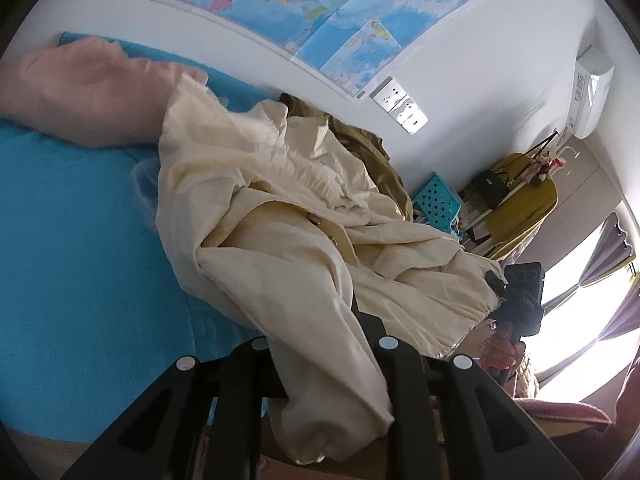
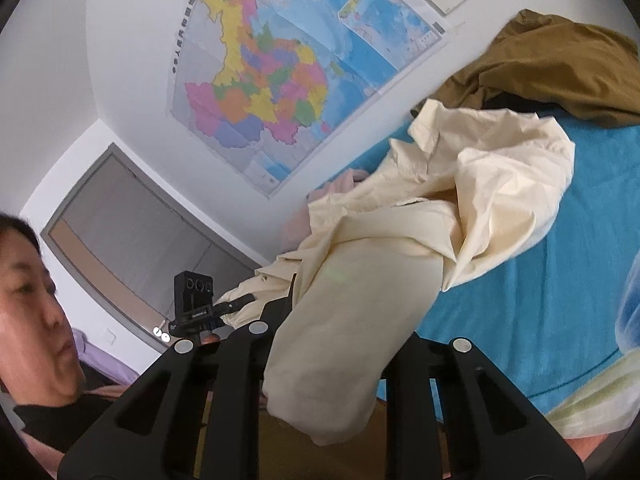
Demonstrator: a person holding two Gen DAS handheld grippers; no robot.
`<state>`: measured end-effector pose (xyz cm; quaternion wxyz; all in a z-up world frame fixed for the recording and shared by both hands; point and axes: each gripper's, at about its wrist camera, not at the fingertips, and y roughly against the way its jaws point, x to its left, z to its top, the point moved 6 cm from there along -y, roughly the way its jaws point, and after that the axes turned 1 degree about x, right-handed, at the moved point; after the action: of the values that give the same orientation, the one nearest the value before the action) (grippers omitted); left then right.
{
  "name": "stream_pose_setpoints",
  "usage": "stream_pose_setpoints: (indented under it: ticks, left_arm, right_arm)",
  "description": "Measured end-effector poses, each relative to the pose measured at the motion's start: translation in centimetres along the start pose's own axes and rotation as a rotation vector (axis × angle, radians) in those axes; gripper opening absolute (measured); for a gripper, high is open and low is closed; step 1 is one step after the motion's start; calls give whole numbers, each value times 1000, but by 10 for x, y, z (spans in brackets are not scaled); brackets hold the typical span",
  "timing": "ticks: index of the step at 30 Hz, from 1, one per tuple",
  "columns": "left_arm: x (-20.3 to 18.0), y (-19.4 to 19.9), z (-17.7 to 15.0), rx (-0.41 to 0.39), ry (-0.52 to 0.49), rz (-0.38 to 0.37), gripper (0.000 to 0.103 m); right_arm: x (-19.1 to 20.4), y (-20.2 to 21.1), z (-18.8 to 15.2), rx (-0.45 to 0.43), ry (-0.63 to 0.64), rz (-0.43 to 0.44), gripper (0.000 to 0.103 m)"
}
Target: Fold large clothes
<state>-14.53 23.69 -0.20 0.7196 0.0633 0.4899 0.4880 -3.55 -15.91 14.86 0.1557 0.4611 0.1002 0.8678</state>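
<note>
both grippers clamped on the cream garment (image 1: 280,208), jaws nearly closed with cloth pinched between them. left gripper (image 1: 320,344) has a fold of it that drapes down over the fingers; right gripper (image 2: 320,340) grips another part, fabric hanging down in front of its fingers. the right one also shows in the left view (image 1: 516,300), biting the garment's far edge, with a hand on its handle. garment is lifted at both grip points, the rest bunched on the blue bed cover (image 1: 68,240). olive garment (image 2: 560,68) lies behind it by the wall, pink cloth (image 1: 88,92) beside it on the bed. map (image 2: 280,68) on the wall.
</note>
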Motion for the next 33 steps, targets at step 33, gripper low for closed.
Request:
stream_pose_setpoints:
  ticks: [33]
  left_arm:
    - [3,-16,145,62,45,48,23]
  right_arm:
    - [-26,-43,136,-92,-142,-29,21]
